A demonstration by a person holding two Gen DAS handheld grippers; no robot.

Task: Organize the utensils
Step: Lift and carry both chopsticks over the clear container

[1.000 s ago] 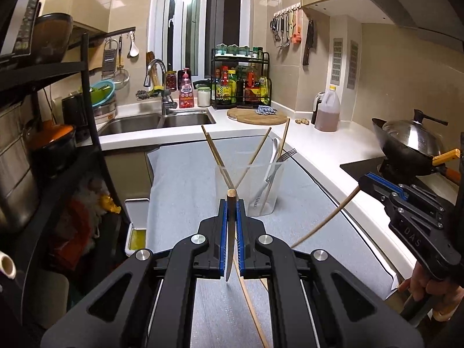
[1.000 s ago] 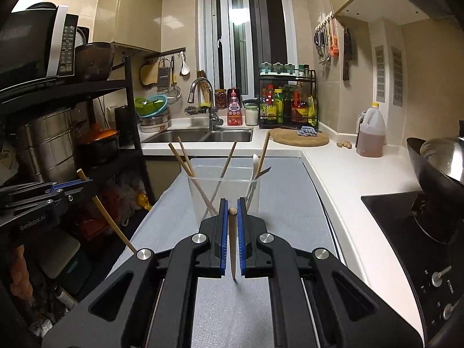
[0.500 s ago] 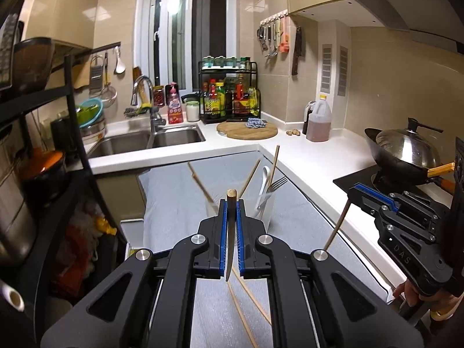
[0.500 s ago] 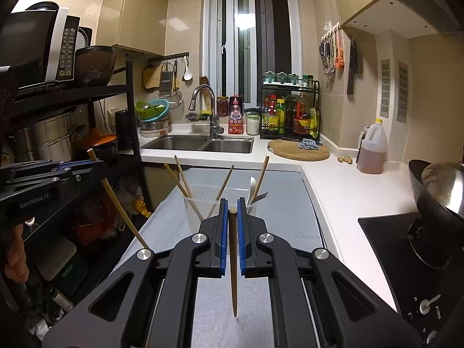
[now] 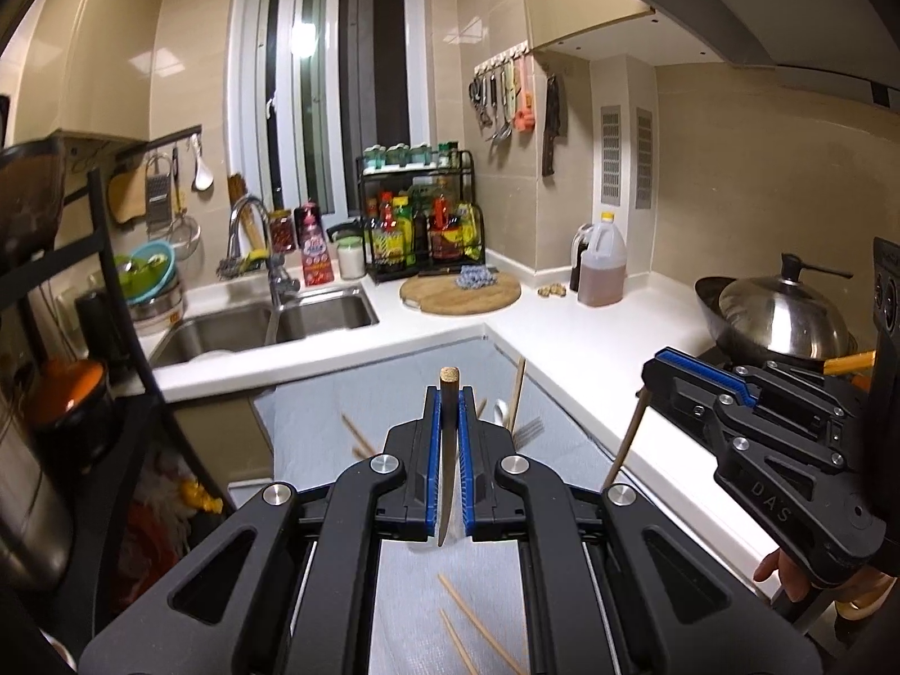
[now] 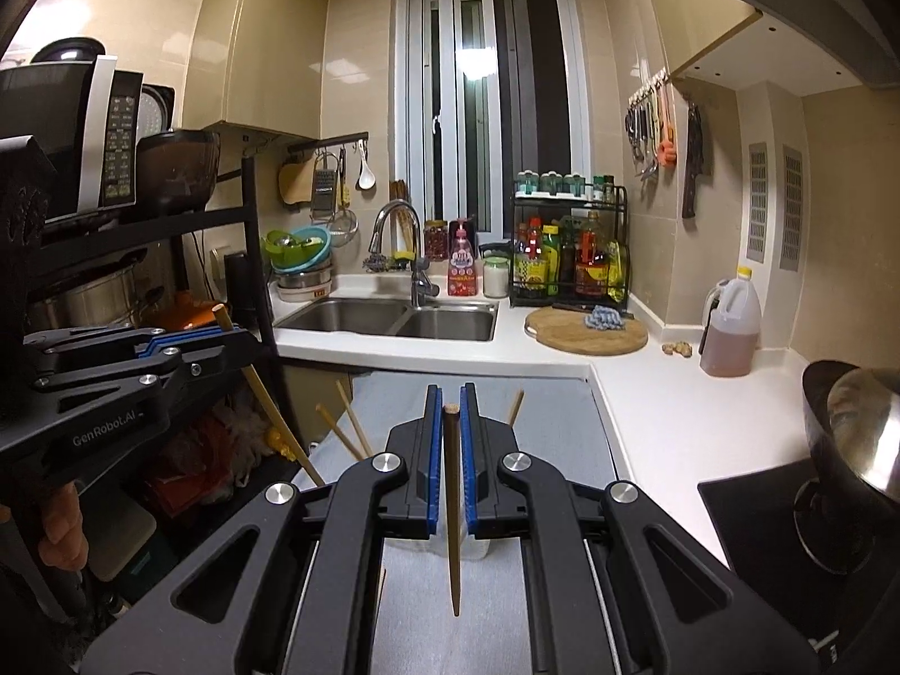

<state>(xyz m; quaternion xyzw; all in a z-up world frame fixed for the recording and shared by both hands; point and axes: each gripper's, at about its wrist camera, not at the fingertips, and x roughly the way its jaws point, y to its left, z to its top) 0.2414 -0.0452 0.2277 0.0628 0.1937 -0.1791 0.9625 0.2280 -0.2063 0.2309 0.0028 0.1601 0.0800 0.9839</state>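
My left gripper [image 5: 448, 402] is shut on a wooden chopstick [image 5: 447, 450] that stands upright between its blue pads. My right gripper [image 6: 450, 405] is shut on another wooden chopstick [image 6: 451, 506], tip pointing down. Both are held high above the clear utensil cup, whose body is hidden behind the fingers; only chopstick ends [image 6: 349, 427] and a fork [image 5: 526, 430] stick out of it. Loose chopsticks [image 5: 478, 630] lie on the grey mat [image 5: 337, 410]. The right gripper also shows in the left wrist view [image 5: 703, 388], and the left gripper in the right wrist view [image 6: 169, 337].
A double sink [image 6: 394, 318] and tap lie beyond the mat. A round cutting board [image 6: 585, 329], spice rack [image 6: 568, 253] and oil jug [image 6: 728, 332] stand on the white counter. A lidded wok [image 5: 782, 315] sits on the stove at right. A black shelf rack [image 6: 112, 259] stands at left.
Both grippers have risen and tilted up with their chopsticks, so the cup has dropped low in both views and is now mostly hidden behind the fingers.
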